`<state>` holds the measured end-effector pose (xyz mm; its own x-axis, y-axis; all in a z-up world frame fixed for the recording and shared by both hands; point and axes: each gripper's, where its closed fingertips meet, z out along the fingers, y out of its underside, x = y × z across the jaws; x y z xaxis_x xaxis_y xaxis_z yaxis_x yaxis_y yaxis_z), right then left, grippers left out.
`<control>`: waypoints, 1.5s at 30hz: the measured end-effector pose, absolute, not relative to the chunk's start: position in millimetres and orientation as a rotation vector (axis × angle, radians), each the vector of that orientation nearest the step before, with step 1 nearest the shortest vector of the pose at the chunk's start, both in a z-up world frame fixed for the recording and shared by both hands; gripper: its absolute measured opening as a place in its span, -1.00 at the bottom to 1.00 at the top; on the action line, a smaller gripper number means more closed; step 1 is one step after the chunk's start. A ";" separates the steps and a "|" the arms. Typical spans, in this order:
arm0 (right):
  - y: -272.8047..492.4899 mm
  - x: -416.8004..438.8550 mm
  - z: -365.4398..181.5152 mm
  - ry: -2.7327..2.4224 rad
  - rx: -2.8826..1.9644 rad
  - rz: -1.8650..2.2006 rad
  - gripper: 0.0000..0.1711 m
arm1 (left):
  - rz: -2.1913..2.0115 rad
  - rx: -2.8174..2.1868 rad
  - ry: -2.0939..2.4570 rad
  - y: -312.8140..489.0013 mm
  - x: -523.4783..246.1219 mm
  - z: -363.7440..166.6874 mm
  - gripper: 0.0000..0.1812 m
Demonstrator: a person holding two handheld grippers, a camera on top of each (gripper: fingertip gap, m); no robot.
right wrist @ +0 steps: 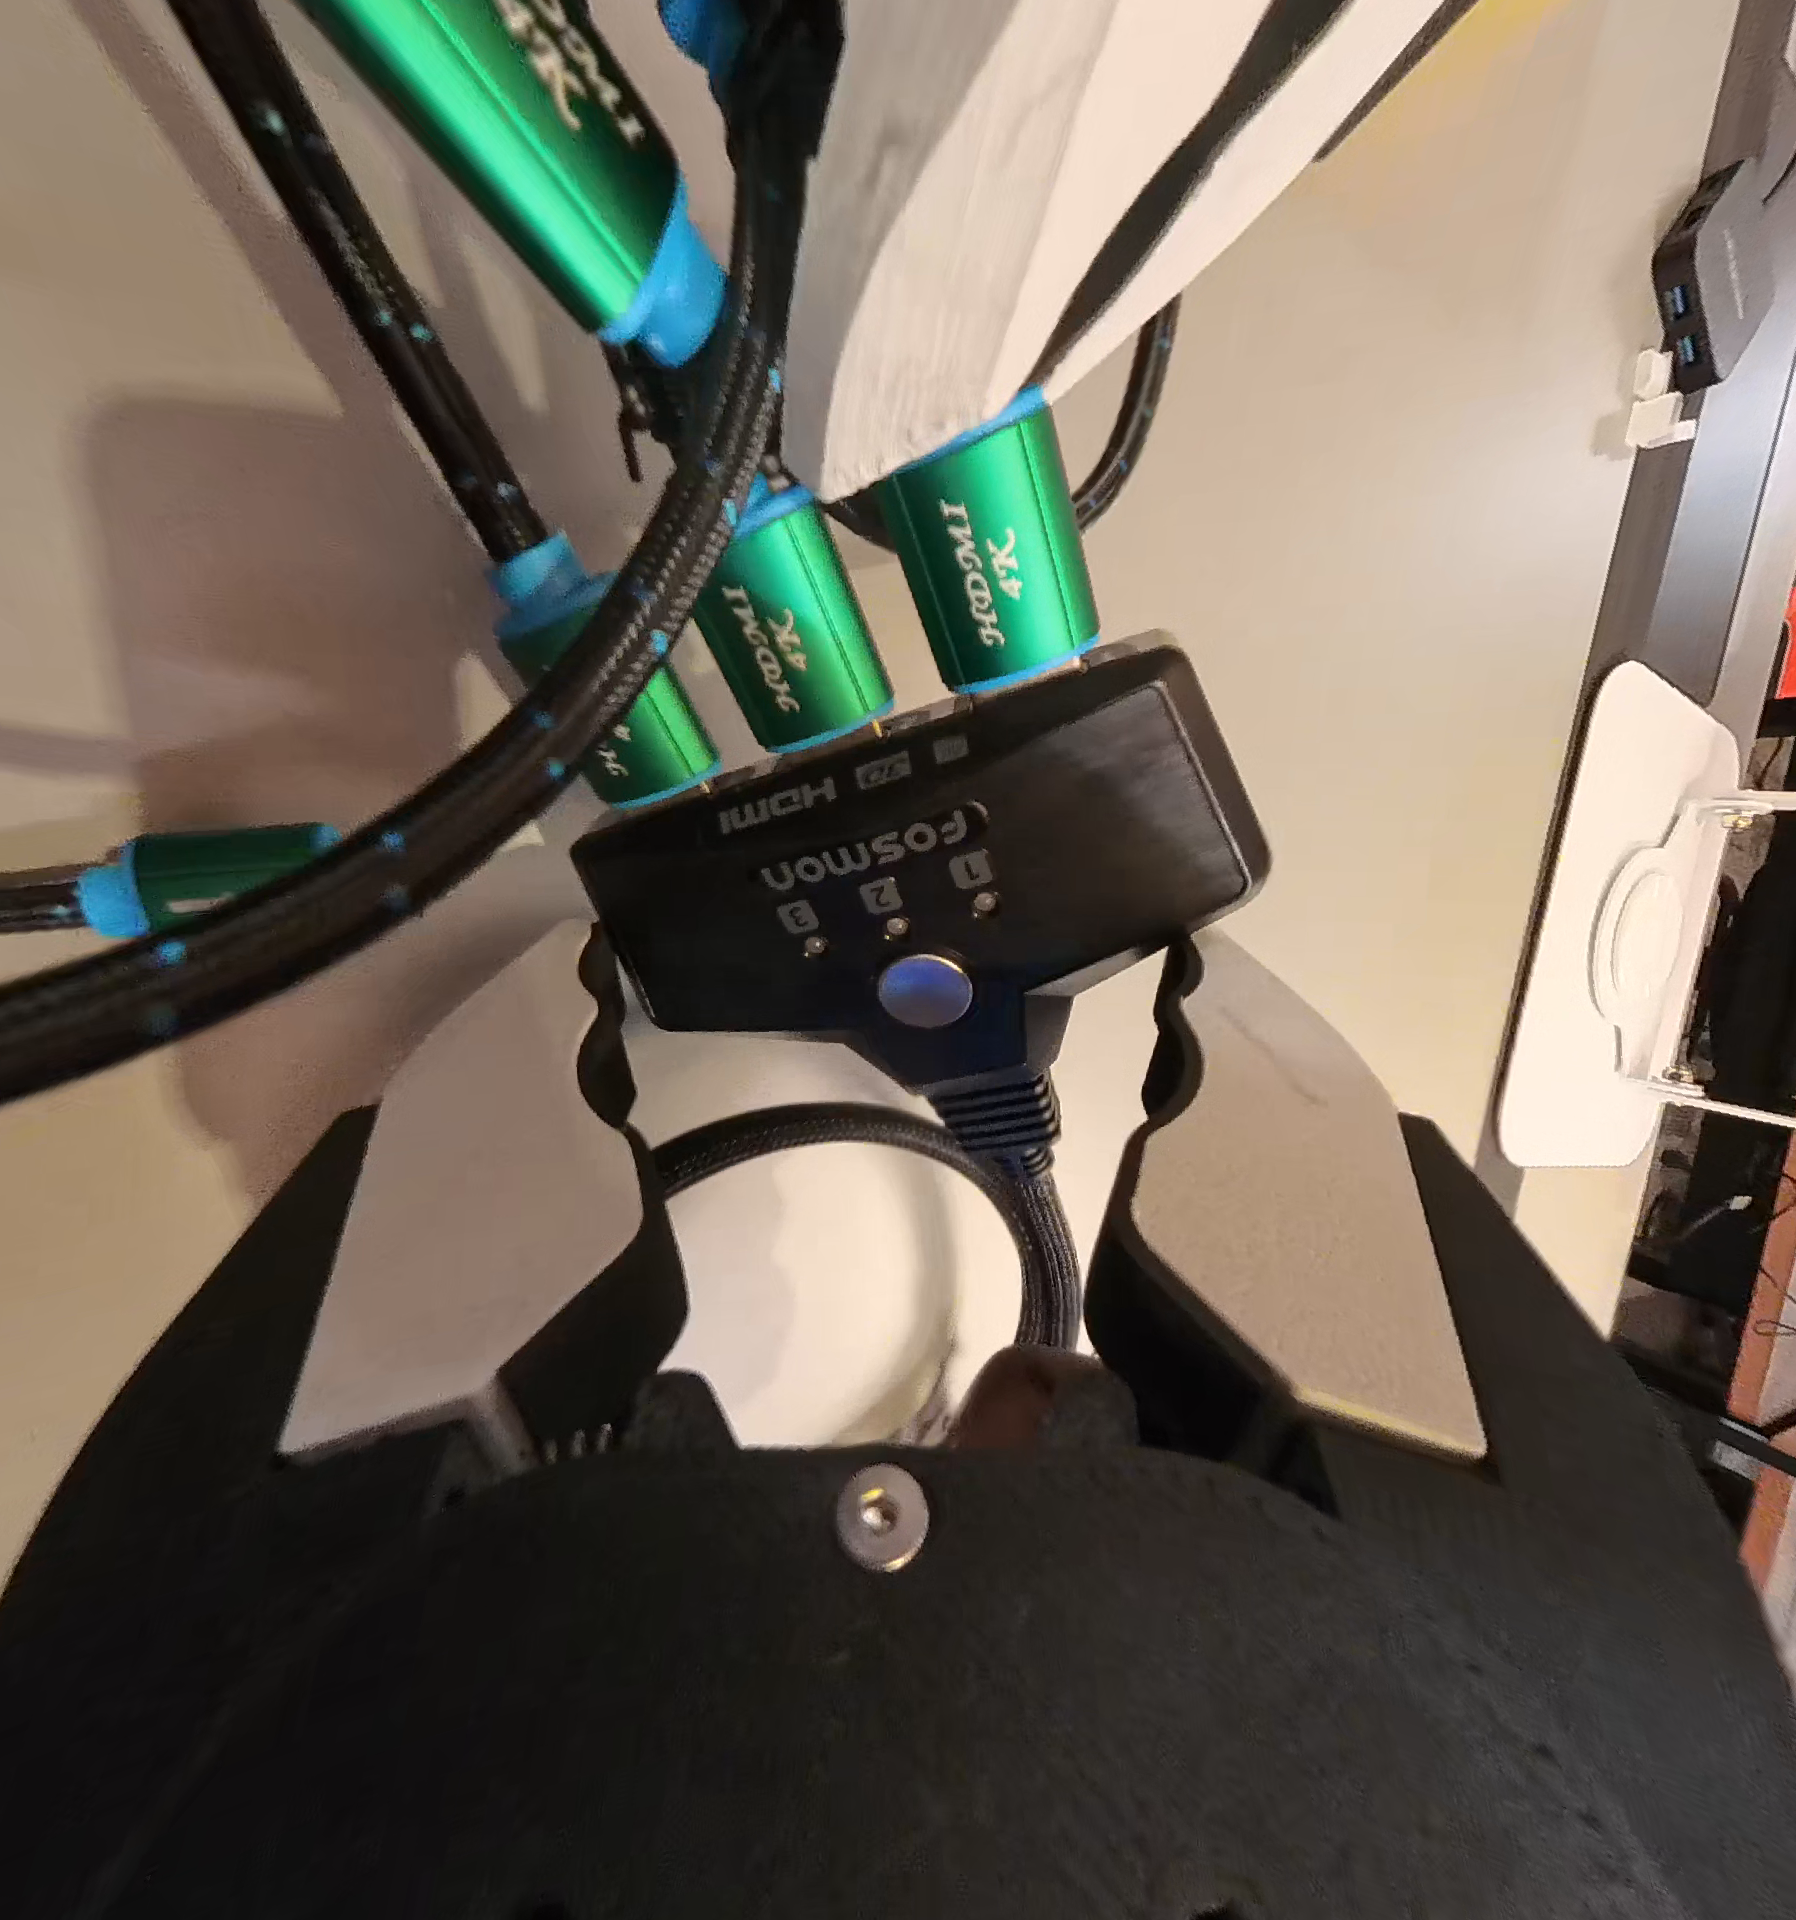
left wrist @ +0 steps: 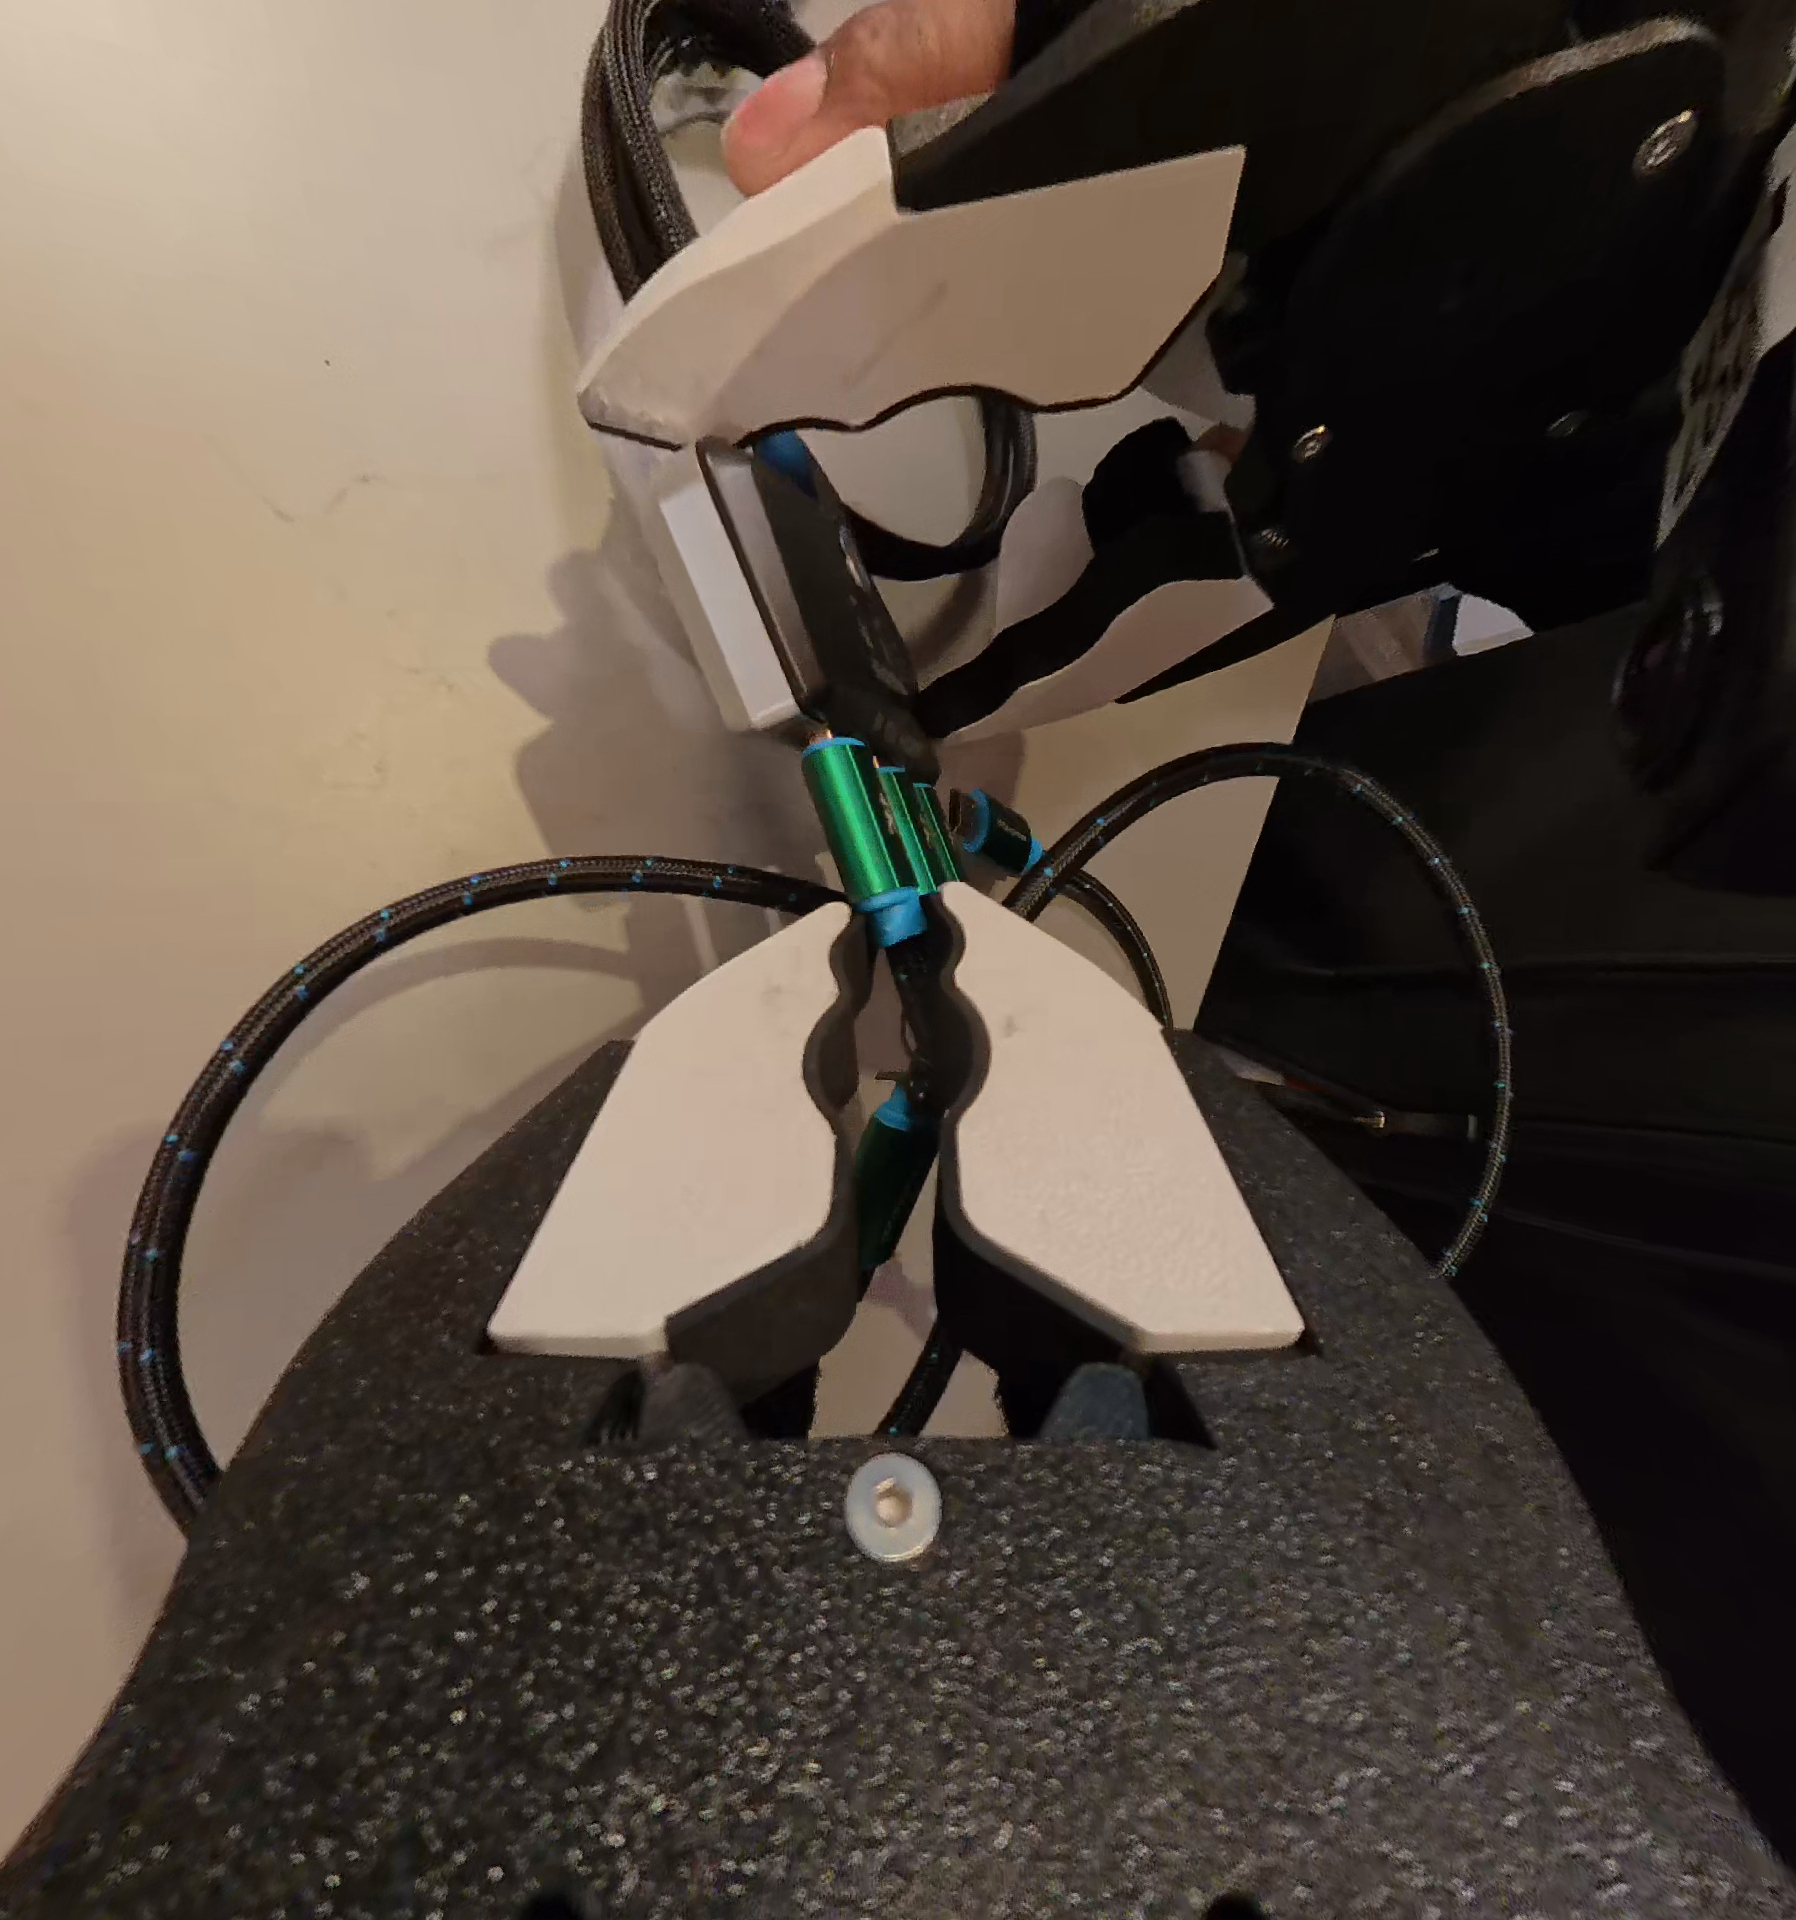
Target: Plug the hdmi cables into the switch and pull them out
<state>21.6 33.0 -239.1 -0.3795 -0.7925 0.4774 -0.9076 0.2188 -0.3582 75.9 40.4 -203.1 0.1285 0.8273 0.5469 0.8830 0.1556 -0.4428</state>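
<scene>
Between the right tool's fingers: brushed black switch, gripped at both sides.
Ports: three glossy green plugs seated.
Left tool: nearly closed around braided cable.
Right view only: round button.

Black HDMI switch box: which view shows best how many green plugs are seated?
Right wrist view. The black HDMI switch box faces the camera, held in the right gripper, with three green metal plugs in a row in its edge. The left wrist view shows the box edge-on, the plugs overlapping.
</scene>
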 end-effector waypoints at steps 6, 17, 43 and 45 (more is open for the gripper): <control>31.8 24.5 -241.9 -2.326 1.600 0.920 0.15 | -0.087 -1.673 -1.677 39.2 76.7 -208.2 -0.90; 27.5 7.9 -211.8 -2.378 1.408 1.229 0.01 | 0.057 -1.522 -1.595 18.9 73.5 -196.5 -0.89; 56.5 -12.2 -114.5 -3.052 0.391 2.246 -0.05 | 0.596 -1.146 -1.199 -28.3 36.5 -141.7 -0.87; 44.7 -10.5 -130.5 -3.126 0.372 2.116 0.12 | 0.646 -1.135 -1.154 -27.8 32.6 -135.7 -0.87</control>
<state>-10.5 44.7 -130.5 -0.7777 -0.4834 -0.4019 0.1935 0.4243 -0.8846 32.6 -27.8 -135.7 0.3257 0.8702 0.3698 0.1397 0.3425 -0.9291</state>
